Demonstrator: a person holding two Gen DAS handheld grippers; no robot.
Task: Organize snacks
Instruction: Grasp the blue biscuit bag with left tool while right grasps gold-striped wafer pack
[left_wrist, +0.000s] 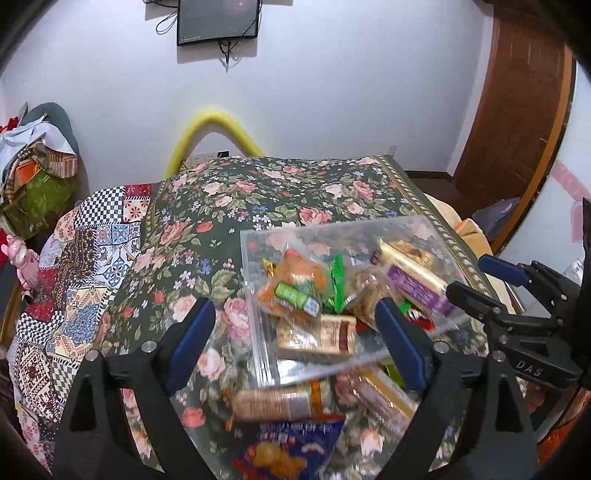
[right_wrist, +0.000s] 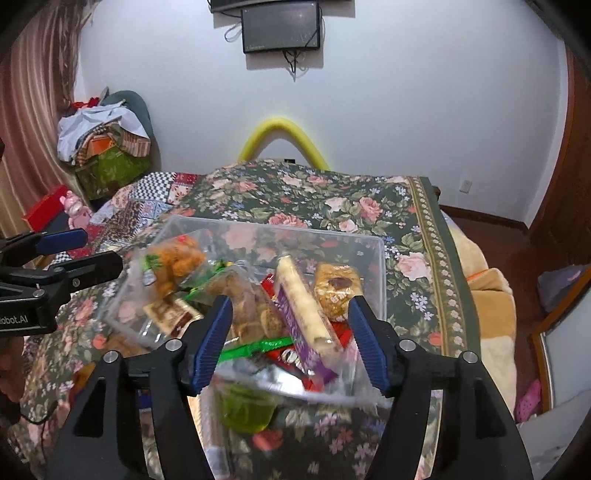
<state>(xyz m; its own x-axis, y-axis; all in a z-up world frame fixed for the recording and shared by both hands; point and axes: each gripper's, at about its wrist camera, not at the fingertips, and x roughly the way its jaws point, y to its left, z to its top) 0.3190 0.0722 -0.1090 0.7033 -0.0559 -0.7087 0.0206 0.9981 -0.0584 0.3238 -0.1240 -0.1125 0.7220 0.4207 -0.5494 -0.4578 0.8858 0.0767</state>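
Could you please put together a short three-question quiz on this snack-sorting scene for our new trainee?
1. True or false: the clear plastic box already holds several snack packets.
2. Which snack lies outside the box, nearest the left wrist camera? A) purple-wrapped bar B) blue snack bag C) orange snack packet
3. Fill in: the box rests on a ____-patterned cloth.

Key:
1. True. Packets are piled inside it.
2. B. The blue bag lies on the cloth in front of the box, between the left gripper fingers in view.
3. Floral. Both grippers are open; the right gripper points at the box.
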